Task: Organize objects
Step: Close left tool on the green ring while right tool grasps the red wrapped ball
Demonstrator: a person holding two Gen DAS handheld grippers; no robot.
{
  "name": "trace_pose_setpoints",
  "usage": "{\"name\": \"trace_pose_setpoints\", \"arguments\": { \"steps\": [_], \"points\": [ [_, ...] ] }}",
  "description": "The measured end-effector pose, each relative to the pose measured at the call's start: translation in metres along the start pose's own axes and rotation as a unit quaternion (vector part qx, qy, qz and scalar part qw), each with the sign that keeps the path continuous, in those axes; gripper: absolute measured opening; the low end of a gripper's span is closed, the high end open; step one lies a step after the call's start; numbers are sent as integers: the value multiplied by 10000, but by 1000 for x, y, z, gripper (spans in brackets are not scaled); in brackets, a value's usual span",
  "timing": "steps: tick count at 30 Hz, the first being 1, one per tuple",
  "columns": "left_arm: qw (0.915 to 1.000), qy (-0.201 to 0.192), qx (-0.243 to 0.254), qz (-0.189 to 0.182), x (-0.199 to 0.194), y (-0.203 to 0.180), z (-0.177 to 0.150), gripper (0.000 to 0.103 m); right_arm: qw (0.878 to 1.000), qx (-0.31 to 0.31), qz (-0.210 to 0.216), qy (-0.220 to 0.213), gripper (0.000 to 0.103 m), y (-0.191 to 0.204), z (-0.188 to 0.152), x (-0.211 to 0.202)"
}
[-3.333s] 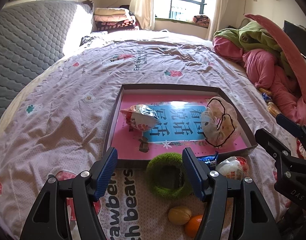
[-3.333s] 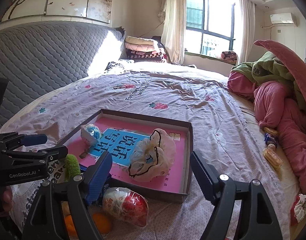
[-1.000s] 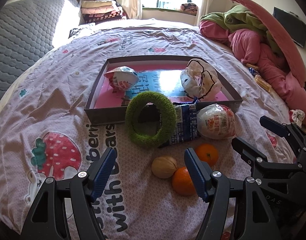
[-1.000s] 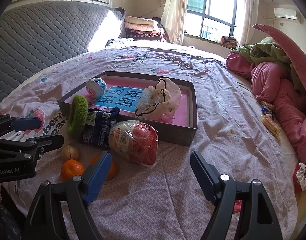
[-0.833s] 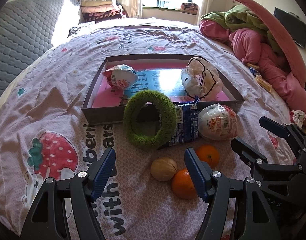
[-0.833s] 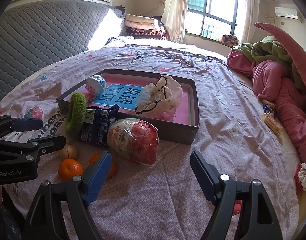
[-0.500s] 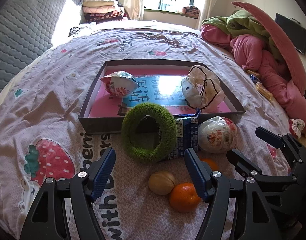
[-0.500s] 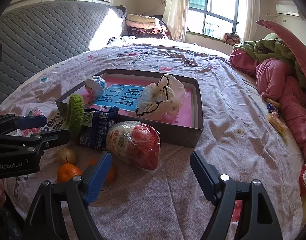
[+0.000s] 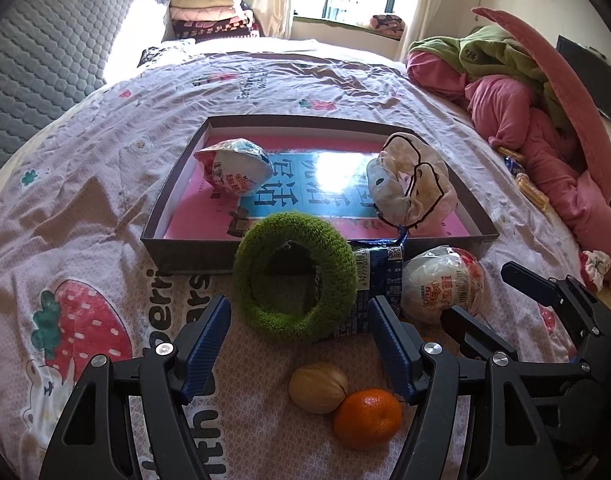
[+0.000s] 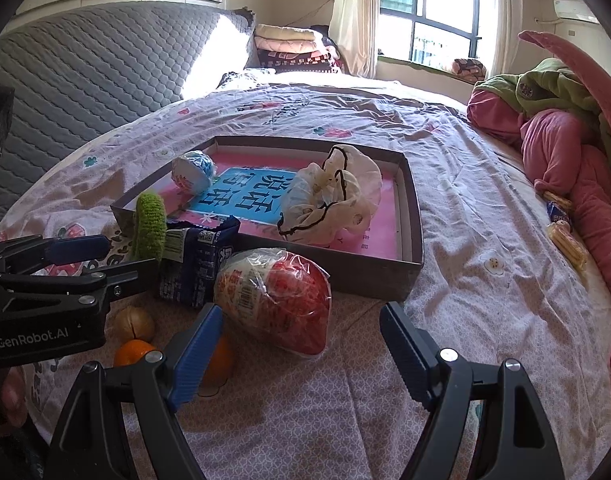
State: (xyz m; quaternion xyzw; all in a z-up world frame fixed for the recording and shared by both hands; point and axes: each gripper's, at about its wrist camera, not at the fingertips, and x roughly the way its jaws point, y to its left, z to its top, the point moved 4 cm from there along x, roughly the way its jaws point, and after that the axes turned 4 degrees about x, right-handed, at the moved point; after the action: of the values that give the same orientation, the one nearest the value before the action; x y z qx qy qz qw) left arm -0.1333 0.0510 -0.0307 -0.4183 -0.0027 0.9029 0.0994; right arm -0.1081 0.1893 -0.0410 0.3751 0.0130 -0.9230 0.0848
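Left gripper (image 9: 299, 332), spread wide and empty, has closed in on the green ring (image 9: 293, 276) leaning vs the tray (image 9: 185, 254); right gripper (image 10: 301, 346), also agape, nears the red-white pack (image 10: 275, 300). Pickups look imminent.

On the bed (image 9: 105, 184) a tray (image 9: 185, 254) holds a wrapped ball (image 9: 233, 168) left and a crumpled bag (image 9: 409, 188) right, with a ring (image 9: 293, 280), snack packet (image 9: 379, 280) and egg (image 9: 441, 284) leaning along its near wall.
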Motion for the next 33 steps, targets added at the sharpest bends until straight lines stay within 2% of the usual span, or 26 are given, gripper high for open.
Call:
{"name": "trace_pose_setpoints", "arguments": {
  "steps": [9, 27, 29, 33],
  "points": [
    [9997, -15, -174, -161, 8, 7, 2, 63, 9993, 154, 101, 328, 80, -5, 0, 21],
    [9992, -6, -112, -376, 17, 2, 5, 41, 9992, -226, 134, 308, 80, 11, 8, 36],
    [9991, 6, -100, -412, 17, 2, 5, 39, 9990, -246, 172, 333, 77, 12, 8, 38],
    [9989, 2, -77, -463, 17, 1, 5, 34, 9984, -244, 358, 355, 63, 16, 6, 38]
  ]
}}
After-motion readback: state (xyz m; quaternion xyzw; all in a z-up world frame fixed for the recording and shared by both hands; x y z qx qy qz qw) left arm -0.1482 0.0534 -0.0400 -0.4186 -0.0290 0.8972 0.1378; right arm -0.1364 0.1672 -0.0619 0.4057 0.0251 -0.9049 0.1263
